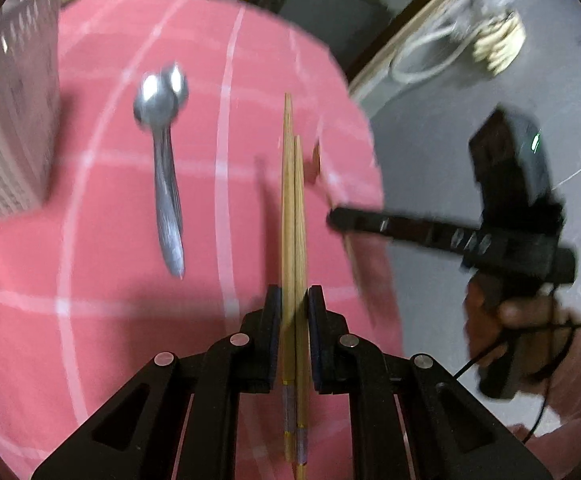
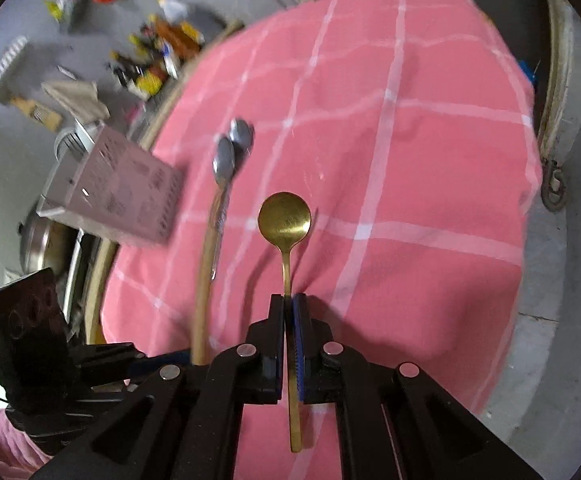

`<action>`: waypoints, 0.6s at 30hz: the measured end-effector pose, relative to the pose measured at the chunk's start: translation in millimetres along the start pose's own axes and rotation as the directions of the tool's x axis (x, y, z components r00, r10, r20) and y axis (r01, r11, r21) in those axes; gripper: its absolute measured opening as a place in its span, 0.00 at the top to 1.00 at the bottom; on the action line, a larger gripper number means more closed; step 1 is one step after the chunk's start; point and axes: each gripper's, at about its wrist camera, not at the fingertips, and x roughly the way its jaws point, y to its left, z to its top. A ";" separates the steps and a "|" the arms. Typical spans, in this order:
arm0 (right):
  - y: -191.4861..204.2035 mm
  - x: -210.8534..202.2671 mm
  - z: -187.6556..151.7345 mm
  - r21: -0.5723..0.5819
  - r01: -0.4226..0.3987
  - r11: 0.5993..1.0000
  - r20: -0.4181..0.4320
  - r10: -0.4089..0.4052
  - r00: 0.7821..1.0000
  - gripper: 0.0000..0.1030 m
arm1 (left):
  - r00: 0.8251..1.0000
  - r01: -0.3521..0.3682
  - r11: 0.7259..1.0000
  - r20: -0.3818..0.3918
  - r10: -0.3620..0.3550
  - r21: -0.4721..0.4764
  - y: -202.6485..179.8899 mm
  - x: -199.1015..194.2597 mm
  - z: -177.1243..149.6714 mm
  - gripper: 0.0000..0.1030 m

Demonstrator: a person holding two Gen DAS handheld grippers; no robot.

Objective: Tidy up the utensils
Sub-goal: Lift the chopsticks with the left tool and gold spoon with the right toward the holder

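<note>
1. The left gripper (image 1: 294, 296) is clamped on a pair of wooden chopsticks (image 1: 292, 208) — the sticks lie side by side between the pads, thick decorated ends back toward the camera, tips pointing forward above the pink checked cloth (image 1: 110, 300).
2. The right gripper (image 2: 289, 304) is nearly closed on the thin handle of a gold spoon (image 2: 285, 220); its round bowl faces up, ahead of the fingers, raised over the cloth with its shadow just to its left.
3. On the cloth, left of the chopsticks in the left wrist view, two silver spoons (image 1: 162, 152) lie together, bowls overlapping at the far end, handles toward the camera.
4. Further left of the silver spoons stands a pale perforated utensil holder (image 1: 10, 120) at the cloth's edge. Its inside is not visible in either view, so I cannot tell what it holds.
5. In the right wrist view the holder (image 2: 126, 192) sits just left of the silver spoons (image 2: 230, 152), close to them but apart.
6. Beyond the cloth's far edge — blurred clutter on a grey floor (image 2: 30, 92).
</note>
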 end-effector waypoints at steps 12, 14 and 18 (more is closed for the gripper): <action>51.0 -33.4 29.7 -0.143 -0.133 0.981 0.274 0.168 0.947 0.96 | 0.930 -0.050 0.999 0.364 0.049 -0.006 -16.3 -78.1 37.3 0.91; 68.1 -34.1 42.3 -0.180 -0.179 0.967 0.334 0.232 0.914 0.96 | 0.898 -0.059 0.998 0.435 0.068 -0.034 -10.4 -96.4 47.4 0.91; 108.5 -30.9 69.0 -0.262 -0.249 0.932 0.425 0.343 0.838 0.96 | 0.800 -0.120 0.989 0.582 0.150 -0.090 3.7 -144.7 61.2 0.91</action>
